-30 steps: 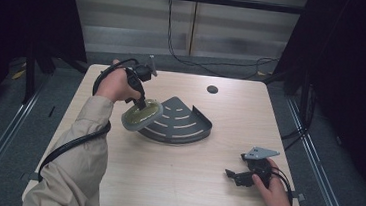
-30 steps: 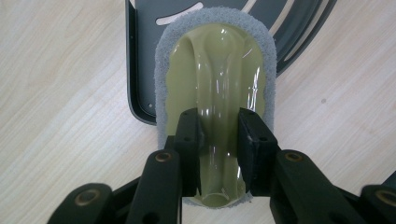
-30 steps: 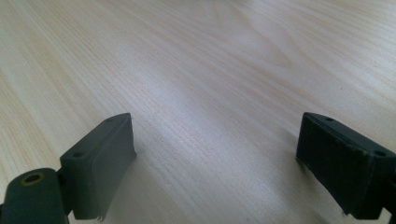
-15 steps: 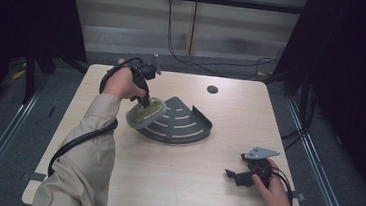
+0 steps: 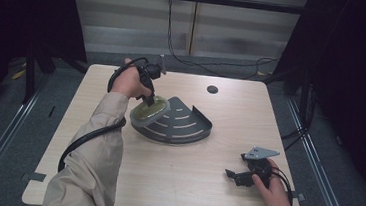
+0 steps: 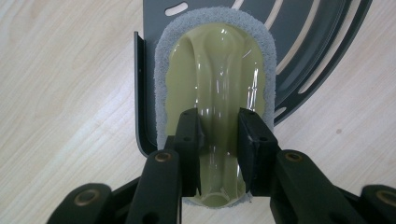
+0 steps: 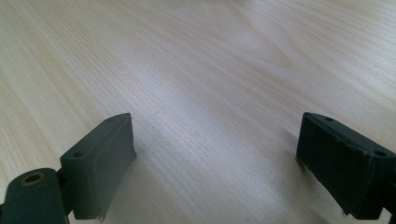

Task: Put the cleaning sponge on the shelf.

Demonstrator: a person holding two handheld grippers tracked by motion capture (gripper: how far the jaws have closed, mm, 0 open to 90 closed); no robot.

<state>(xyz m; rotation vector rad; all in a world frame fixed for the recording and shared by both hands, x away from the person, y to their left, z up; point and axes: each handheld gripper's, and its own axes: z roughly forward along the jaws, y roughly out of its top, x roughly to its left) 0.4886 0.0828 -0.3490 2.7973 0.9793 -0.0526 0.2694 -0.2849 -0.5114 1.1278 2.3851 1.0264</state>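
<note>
Scrubber (image 6: pixel 215 98) in left gripper (image 6: pixel 218 135), seemingly overhanging rack (image 6: pixel 317 51) edge.

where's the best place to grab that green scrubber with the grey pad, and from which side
Grip the olive-green plastic scrubber with grey felt pad across its raised central handle ridge, coming from above. The ridge is narrow and stands proud of the flat pad, as the left gripper has it over the dark grey slotted corner tray.

The high view looks forward and down over the whole pale wooden table (image 5: pixel 174 182); both gripper views face its wood, close up.
</note>
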